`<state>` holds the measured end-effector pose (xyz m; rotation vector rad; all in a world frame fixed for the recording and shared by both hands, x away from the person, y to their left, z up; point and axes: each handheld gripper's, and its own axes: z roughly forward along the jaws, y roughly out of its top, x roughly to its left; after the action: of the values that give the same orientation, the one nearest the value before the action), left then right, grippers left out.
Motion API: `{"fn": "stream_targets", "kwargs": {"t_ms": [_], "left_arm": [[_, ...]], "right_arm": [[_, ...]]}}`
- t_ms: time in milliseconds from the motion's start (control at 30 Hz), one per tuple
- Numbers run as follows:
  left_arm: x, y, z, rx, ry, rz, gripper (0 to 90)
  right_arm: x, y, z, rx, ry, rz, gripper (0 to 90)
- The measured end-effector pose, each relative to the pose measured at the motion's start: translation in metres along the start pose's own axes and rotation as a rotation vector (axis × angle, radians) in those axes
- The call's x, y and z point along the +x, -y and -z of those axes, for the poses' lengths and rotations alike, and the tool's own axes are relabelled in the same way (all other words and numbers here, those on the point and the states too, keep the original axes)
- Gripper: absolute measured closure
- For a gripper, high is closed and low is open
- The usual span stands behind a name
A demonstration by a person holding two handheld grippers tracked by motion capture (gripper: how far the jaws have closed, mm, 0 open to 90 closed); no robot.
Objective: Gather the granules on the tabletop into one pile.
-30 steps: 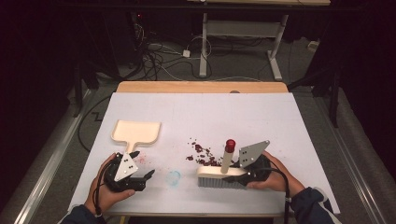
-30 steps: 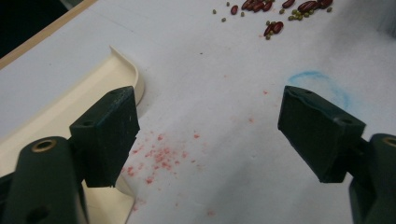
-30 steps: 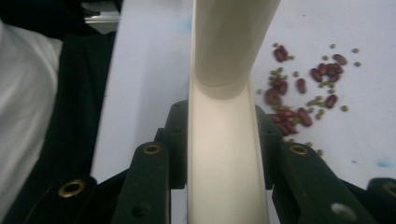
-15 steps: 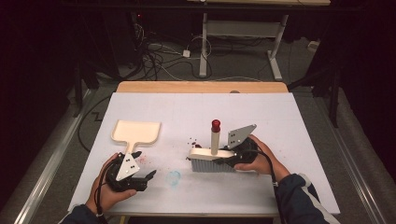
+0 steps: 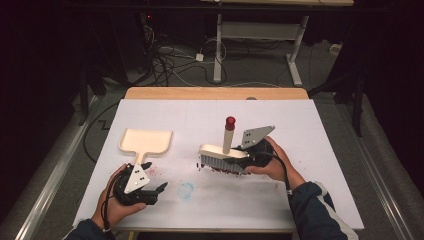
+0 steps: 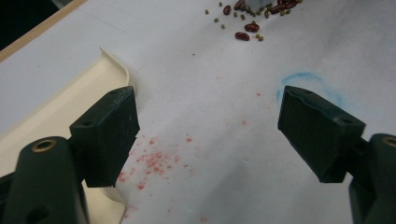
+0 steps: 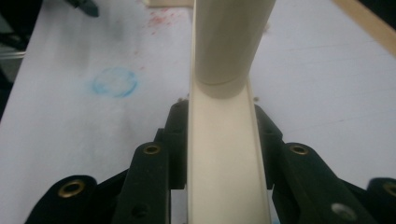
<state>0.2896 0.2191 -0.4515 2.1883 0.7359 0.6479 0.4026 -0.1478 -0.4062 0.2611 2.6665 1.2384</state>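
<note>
High view: right gripper (image 5: 248,156) clamps end of brush (image 5: 223,156), bristles on beans (image 5: 218,170). Dustpan (image 5: 146,141) lies well left of brush. Left gripper (image 5: 156,191) just below dustpan handle, jaws apart, empty.

Left gripper view: jaws wide open, nothing between; dustpan (image 6: 56,109) beside one jaw, beans (image 6: 246,28) far ahead.

Right gripper view: jaws pressed on brush (image 7: 227,154) back, both sides.

The brush (image 7: 223,140) was cut off by the top and bottom edges in the right gripper view, and its bristles were hidden there. The dustpan (image 6: 56,116) ran out at the left edge in the left gripper view. The small greenish grains (image 6: 217,19) were too small to identify.
</note>
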Motion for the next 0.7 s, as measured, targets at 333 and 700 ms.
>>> {"fn": "stream_targets", "kwargs": {"t_ms": [333,700], "left_arm": [[0.002,0.000,0.001,-0.002,-0.008,0.005,19.7],[0.003,0.002,0.001,0.010,-0.006,0.002,19.7]], "right_arm": [[-0.018,-0.024,-0.012,0.040,0.210,-0.009,67.2],[-0.032,-0.030,-0.066,0.111,0.251,0.058,67.2]]}}
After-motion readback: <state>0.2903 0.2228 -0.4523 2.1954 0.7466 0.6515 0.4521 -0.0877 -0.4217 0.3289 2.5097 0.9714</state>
